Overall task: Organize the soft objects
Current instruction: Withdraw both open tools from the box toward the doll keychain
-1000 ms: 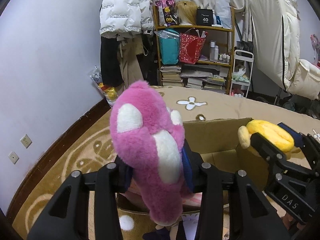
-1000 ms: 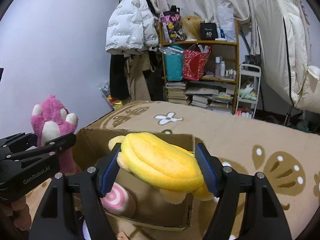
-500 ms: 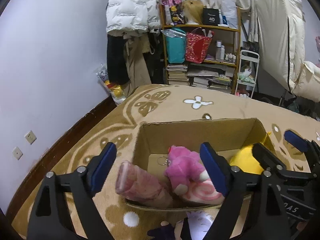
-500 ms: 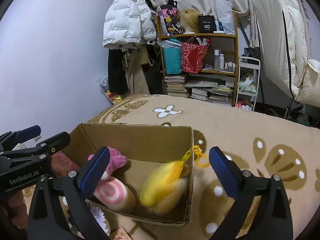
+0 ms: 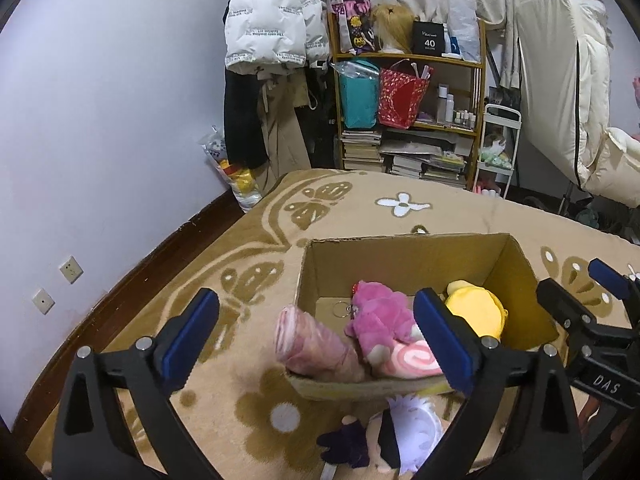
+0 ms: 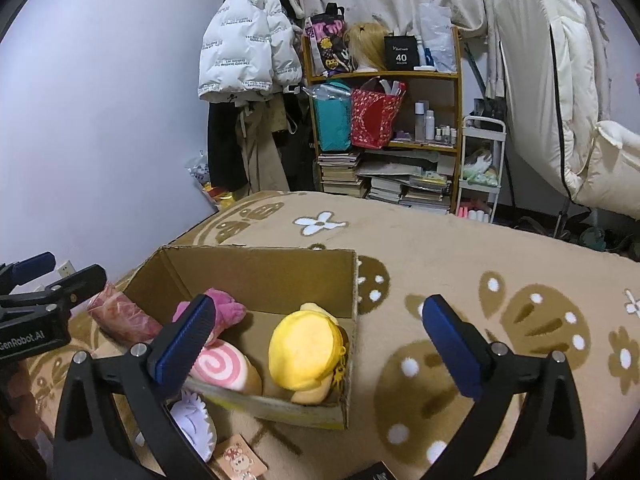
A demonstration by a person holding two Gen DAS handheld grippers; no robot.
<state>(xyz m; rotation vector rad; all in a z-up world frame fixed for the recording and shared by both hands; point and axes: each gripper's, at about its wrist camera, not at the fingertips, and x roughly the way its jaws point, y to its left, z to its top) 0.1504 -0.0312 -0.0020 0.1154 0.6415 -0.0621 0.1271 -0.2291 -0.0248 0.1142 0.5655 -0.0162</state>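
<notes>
An open cardboard box (image 5: 408, 256) (image 6: 260, 268) stands on the patterned blanket. Inside lie a pink plush (image 5: 380, 314) (image 6: 226, 310), a yellow plush (image 5: 476, 312) (image 6: 306, 350) and a pink swirl roll plush (image 5: 410, 360) (image 6: 222, 366). A pink rolled cloth (image 5: 312, 346) (image 6: 124, 318) leans over the box's left wall. My left gripper (image 5: 316, 336) is open and empty above the box's near left. My right gripper (image 6: 316, 344) is open and empty above the box's near right corner. A white and purple plush (image 5: 404, 424) (image 6: 194, 426) lies in front of the box.
A bookshelf (image 5: 408, 104) with bags and books, hanging coats (image 5: 272, 60) and a white cart (image 5: 496, 148) stand at the far wall. A folded white mattress (image 6: 560, 100) leans at the right. A small card (image 6: 238, 462) lies near the box's front.
Both grippers opened and let go: the pink plush and the yellow plush dropped into the box. Both grippers have since lifted back a little and stay open.
</notes>
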